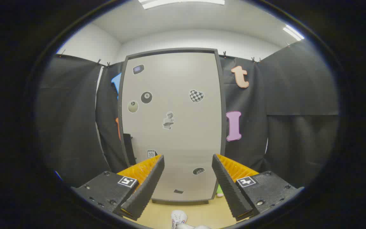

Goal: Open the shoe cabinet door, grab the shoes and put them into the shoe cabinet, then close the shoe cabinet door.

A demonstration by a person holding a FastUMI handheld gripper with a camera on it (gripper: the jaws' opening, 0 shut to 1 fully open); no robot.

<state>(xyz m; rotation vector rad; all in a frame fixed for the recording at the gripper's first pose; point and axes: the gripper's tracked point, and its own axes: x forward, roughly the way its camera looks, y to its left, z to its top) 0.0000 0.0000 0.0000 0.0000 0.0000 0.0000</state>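
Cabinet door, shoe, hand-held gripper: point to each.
Cabinet door (pixel 183 133), gripper view, bare middle of its panel.
Shoe (pixel 179 218), gripper view, its white toe on the floor.
Hand-held gripper (pixel 187 173), gripper view, midway between its open fingertips.

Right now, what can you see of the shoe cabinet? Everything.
The shoe cabinet stands upright on the tan floor against the black cloth wall, beyond the open gripper. Its door is shut: one tall, smooth, light grey panel in a dark frame, with a dark base below. Stickers dot the front, among them a black billiard ball and a checkered heart. Nothing touches it; a white shoe lies on the floor before it.
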